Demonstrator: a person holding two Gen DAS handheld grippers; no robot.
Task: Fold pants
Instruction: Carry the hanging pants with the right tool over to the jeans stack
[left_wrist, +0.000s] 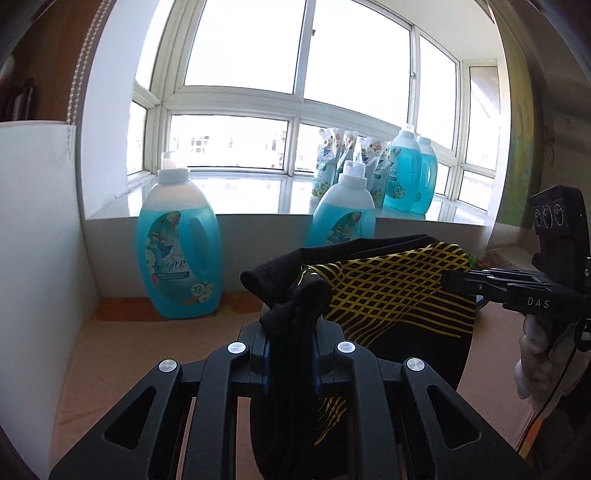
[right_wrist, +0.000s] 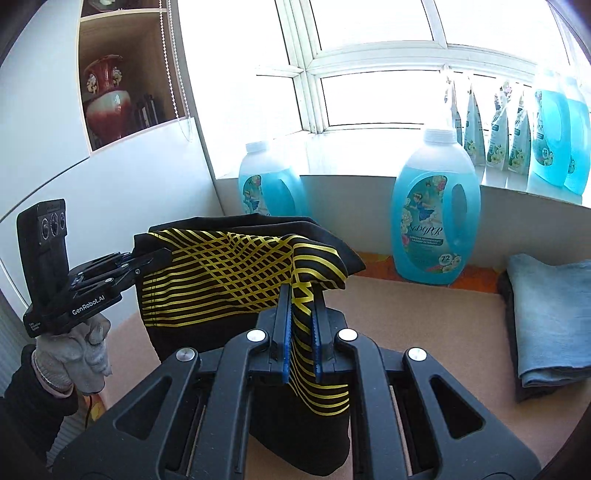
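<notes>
black pants (right_wrist: 229, 273), yellow lattice print

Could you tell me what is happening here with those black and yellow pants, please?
A person is partway through folding the black pants with yellow lines, holding a hand-held gripper in each gloved hand. The left hand-held gripper is shut on one end of the pants and the right hand-held gripper is shut on the other, so the fabric hangs lifted between them above the table. A folded pair of jeans already lies off to the right, and blue detergent bottles stand behind, by the window.
</notes>
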